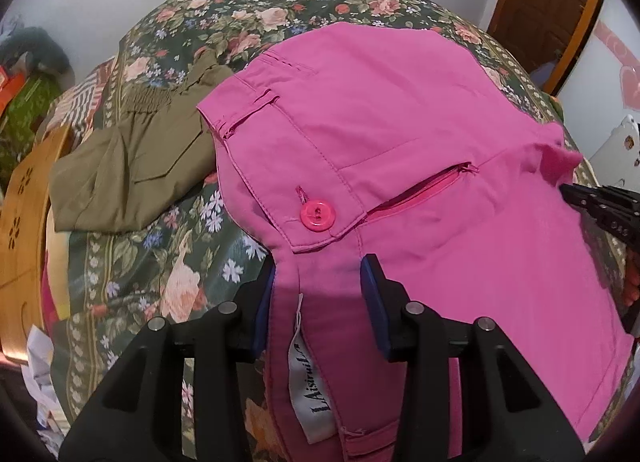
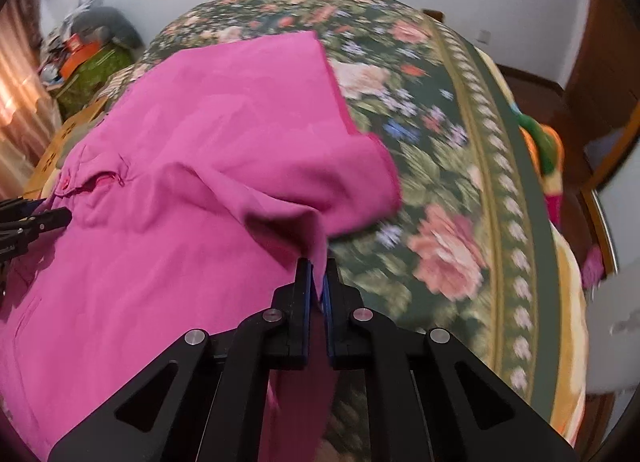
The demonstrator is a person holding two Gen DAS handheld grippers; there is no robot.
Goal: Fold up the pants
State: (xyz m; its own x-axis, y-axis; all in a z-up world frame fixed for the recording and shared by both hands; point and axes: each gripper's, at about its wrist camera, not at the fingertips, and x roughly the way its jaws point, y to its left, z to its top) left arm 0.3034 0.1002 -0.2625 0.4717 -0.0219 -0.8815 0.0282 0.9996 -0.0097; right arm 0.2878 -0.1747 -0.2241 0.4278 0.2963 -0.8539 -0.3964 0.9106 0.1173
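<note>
Right gripper [image 2: 317, 278]: jaws nearly closed, pinching a raised fold of the bright pink cotton pants [image 2: 192, 165]; cloth tents up from the bed into the narrow gap between the blue pads. Right wrist view is blurred across the bedspread, fine detail lost there.

Left gripper [image 1: 318, 276]: jaws spread wide, straddling the waistband edge near the white brand label [image 1: 310, 390]. Cannot tell if either pad presses the cloth; nothing looks clamped.

Pants lie spread over the dark green floral bedspread [image 1: 132, 270], round pink button [image 1: 318, 215] and zip fly facing up. Lower legs run out of frame in both views.

Folded olive-green garment [image 1: 128, 169] lies to the left of the pants, its right edge tucked under the waistband corner.
</note>
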